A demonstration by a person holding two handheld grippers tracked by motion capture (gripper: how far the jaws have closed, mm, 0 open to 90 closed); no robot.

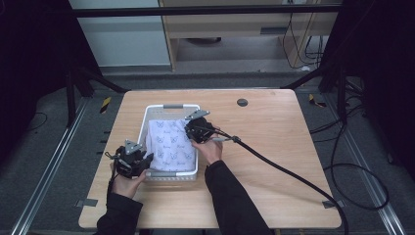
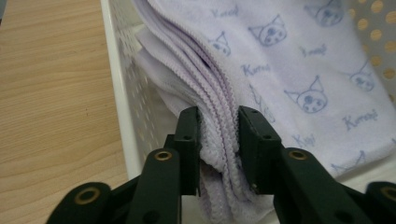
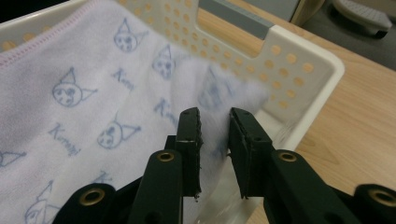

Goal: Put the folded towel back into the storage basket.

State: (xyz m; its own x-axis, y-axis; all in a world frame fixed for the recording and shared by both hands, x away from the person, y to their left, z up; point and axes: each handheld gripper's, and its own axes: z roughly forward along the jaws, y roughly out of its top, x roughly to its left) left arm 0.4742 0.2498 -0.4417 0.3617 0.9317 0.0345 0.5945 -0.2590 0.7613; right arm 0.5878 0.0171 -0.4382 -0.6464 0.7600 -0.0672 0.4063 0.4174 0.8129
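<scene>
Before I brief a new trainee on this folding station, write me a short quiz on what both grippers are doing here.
1. True or false: the left gripper is clamped on the folded edge of the printed towel.
2. Where does the towel lie? A) flat on the wooden table B) inside the white basket C) draped over a forearm
3. Fill in: the right gripper pinches the towel near the basket's ____ wall.

Key
1. True: several stitched layers sit between its jaws.
2. B
3. Perforated: the wall behind its jaws is dotted with round holes.
</scene>
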